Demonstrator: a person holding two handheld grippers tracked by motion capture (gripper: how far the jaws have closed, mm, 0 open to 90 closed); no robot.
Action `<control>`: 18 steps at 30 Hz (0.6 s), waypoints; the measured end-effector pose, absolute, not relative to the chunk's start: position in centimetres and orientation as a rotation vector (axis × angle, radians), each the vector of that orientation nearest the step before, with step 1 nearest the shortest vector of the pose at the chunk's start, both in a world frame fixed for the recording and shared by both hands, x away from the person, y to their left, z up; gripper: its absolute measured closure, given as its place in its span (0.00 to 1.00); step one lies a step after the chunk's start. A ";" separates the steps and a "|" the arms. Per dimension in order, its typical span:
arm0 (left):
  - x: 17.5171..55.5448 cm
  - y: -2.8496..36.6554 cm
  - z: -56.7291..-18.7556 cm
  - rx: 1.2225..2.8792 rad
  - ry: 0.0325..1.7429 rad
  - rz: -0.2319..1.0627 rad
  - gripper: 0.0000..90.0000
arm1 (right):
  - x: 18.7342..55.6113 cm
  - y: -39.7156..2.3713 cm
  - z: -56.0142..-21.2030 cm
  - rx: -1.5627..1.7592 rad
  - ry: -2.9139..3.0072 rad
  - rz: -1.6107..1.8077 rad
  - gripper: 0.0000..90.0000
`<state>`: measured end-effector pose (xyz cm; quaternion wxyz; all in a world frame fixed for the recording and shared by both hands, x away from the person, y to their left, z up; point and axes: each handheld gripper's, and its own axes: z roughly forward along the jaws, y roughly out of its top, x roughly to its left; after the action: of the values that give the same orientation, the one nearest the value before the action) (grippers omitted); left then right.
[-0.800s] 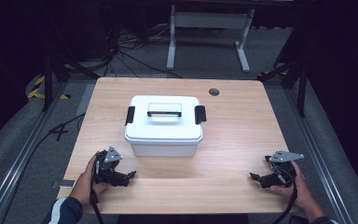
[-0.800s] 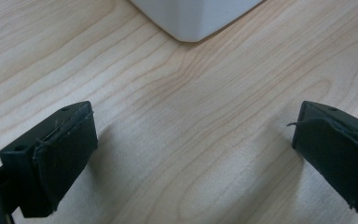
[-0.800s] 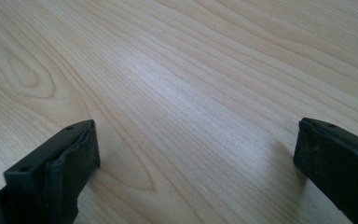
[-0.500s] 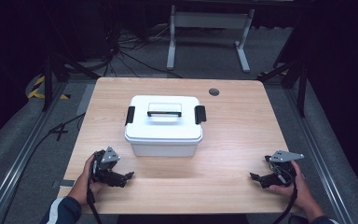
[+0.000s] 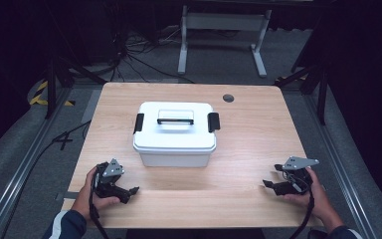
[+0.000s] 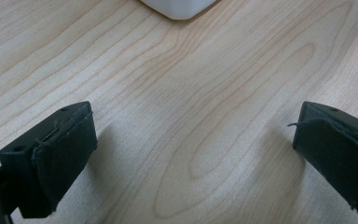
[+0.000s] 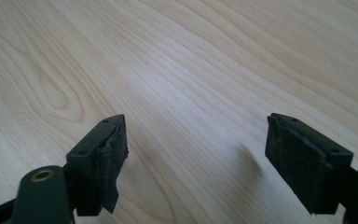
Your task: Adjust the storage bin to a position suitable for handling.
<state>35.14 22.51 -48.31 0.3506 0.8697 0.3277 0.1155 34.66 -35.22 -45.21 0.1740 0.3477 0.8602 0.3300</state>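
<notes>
at the centre of the high view a white lidded box (image 5: 174,133) sits on the wooden table (image 5: 258,129), latches apparently shut. lower left, the left gripper (image 5: 127,189) rests with jaws spread, empty; lower right, the right gripper (image 5: 271,185) likewise. nothing seems begun; next probably means reaching up-frame to the black side latches (image 5: 213,122).
</notes>
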 end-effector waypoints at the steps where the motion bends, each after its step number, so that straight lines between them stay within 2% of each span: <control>1: 35.1 22.5 -48.3 2.254 0.853 0.308 0.00 | 34.7 -34.6 -44.9 0.962 2.449 0.927 0.26; 9: 35.2 22.5 -48.3 2.257 0.845 0.312 0.00 | 35.8 -30.0 -41.9 0.786 2.493 0.953 0.33; 18: 35.4 22.5 -48.3 2.250 0.837 0.317 0.00 | 37.6 -26.0 -40.0 0.676 2.524 0.981 0.37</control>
<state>35.41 22.45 -48.34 0.3522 0.8697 0.3235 0.1224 37.57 -26.00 -39.96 0.1745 0.2384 0.8905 0.3461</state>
